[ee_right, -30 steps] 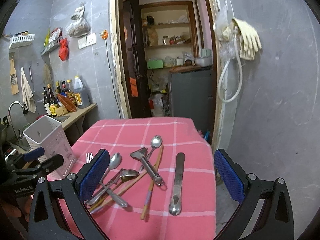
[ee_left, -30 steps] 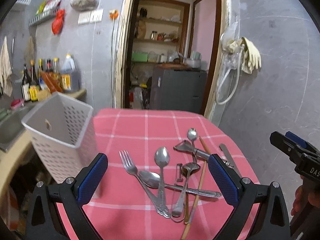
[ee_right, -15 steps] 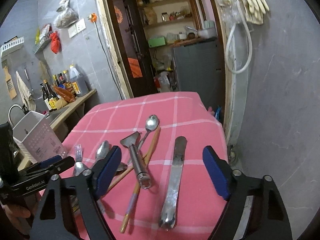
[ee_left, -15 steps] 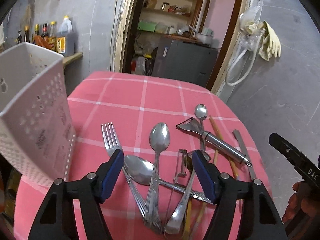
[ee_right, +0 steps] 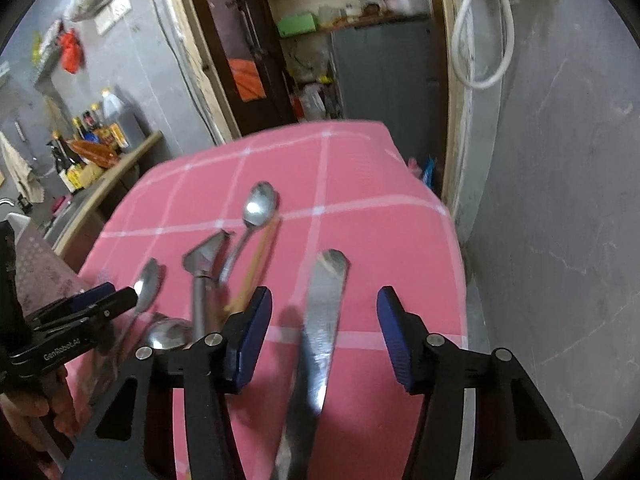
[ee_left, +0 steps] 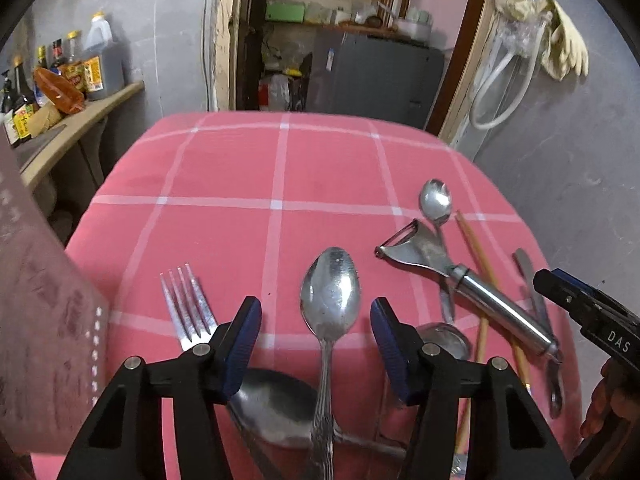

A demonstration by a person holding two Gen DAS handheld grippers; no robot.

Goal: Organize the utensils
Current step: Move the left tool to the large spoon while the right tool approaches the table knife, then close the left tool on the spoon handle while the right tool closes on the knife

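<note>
Both your tongs have dropped toward the pink-checked worktop (ee_left: 280,184) since a second ago, jaws closing. Your left tongs (ee_left: 316,340) straddle a large spoon (ee_left: 330,292), not yet pinching it; your right tongs (ee_right: 324,336) straddle a flat metal knife (ee_right: 322,328), untouched. Only the left view shows the fork (ee_left: 186,304) and white basket (ee_left: 36,320); a grey-walled kitchen and doorway lie beyond.

My feeds are dim and flat-lit, with soft shadows. The right view smears with motion blur around the knife (ee_right: 324,320). Fisheye bends walls, corners black.
</note>
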